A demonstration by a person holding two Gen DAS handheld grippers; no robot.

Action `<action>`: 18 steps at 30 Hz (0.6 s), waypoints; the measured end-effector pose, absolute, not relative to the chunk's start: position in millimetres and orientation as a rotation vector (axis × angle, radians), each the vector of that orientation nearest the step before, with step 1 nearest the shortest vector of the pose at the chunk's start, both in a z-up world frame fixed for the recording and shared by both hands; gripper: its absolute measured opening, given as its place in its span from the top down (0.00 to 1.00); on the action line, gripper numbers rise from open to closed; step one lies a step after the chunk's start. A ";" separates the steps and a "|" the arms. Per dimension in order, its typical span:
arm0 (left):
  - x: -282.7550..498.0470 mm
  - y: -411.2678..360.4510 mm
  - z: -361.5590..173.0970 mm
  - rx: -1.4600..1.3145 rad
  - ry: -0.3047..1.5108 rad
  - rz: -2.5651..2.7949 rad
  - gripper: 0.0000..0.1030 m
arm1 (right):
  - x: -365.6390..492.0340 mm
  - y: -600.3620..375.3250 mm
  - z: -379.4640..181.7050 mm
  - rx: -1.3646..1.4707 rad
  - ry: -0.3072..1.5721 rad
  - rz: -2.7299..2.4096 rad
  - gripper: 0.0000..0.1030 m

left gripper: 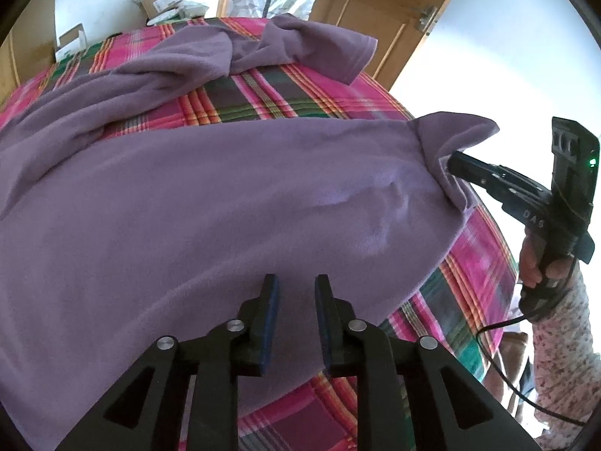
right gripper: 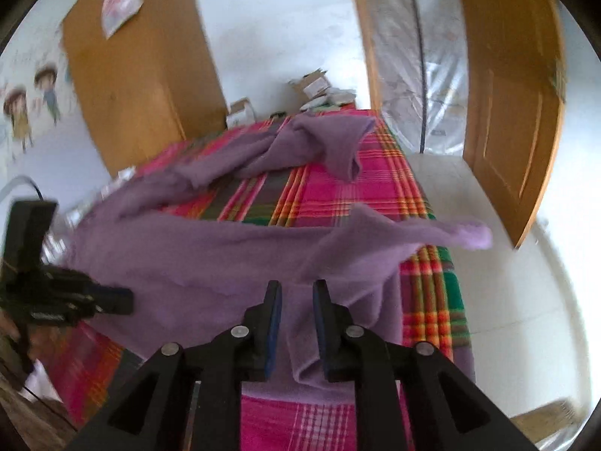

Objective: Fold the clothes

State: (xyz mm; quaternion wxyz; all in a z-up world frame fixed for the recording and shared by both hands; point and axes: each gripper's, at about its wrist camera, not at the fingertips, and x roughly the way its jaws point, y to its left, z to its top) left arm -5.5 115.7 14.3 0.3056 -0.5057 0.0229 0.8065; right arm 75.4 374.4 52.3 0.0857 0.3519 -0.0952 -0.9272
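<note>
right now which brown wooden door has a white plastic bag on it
The door beside the cartoon wall stickers, bag near its top; the open door has none.

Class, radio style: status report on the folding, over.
Left gripper open over purple garment. Right gripper open at its corner. Garment spread on plaid blanket, far end bunched.

Open bedspread [left gripper: 263, 101] between garment's [left gripper: 225, 203] folds

My right view is motion-blurred. The garment [left gripper: 225, 195] runs off my left view's edge, and folds hide my right gripper [left gripper: 449, 167] tips.
</note>
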 end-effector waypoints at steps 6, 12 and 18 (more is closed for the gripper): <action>-10.4 119.8 19.1 -1.292 0.018 2.138 0.80 | 95.8 419.5 50.2 1.000 -0.530 -2.910 0.80; -11.6 127.1 11.2 -1.321 0.024 2.115 0.80 | 74.5 429.4 24.5 1.117 -0.664 -2.814 0.68; -10.0 135.9 10.6 -1.303 0.026 2.093 0.65 | 47.9 413.3 28.2 1.129 -0.570 -2.797 0.55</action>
